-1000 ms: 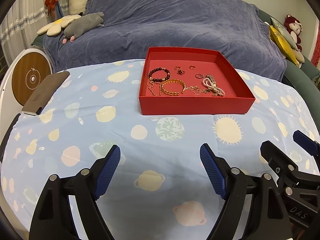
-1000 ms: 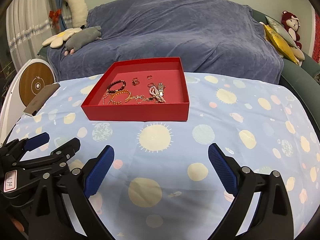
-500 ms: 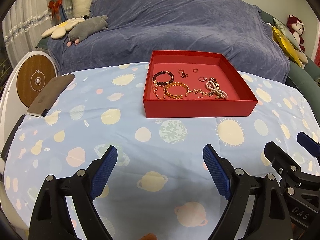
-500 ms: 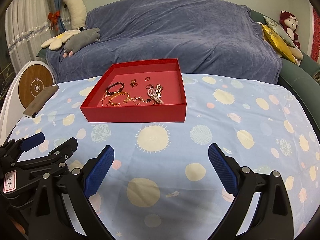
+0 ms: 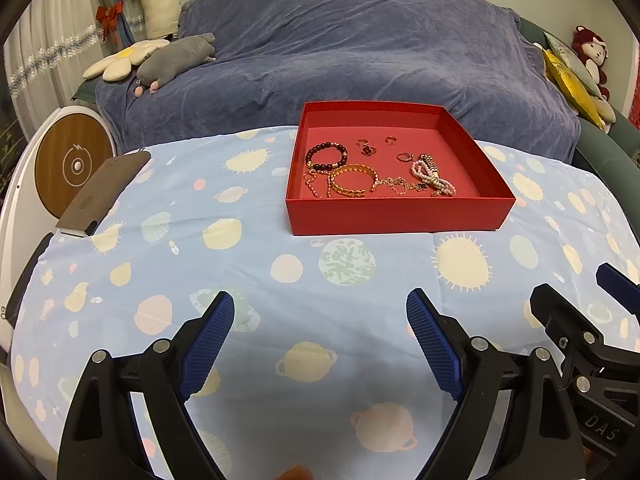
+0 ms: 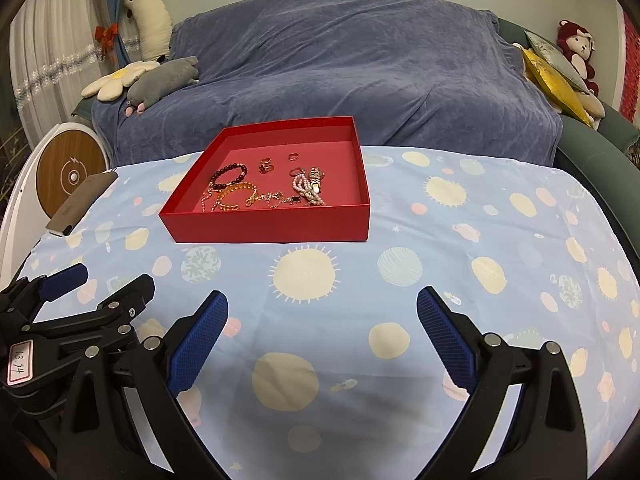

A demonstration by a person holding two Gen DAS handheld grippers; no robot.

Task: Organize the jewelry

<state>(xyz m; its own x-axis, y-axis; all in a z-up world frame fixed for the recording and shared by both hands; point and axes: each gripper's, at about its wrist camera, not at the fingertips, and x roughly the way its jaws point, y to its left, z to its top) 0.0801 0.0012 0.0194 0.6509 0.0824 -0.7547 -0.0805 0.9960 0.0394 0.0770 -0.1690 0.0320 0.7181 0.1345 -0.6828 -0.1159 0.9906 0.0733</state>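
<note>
Red tray [image 5: 400, 212], jewelry [image 5: 376, 174] strewn crosswise

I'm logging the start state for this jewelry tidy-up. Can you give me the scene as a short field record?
container: red box on the planet-print cloth
contents: dark bead bracelet, gold bangle, pearl strand, chains, small rings
left gripper: open, empty, short of the box
right gripper: open, empty, short of the box
</note>
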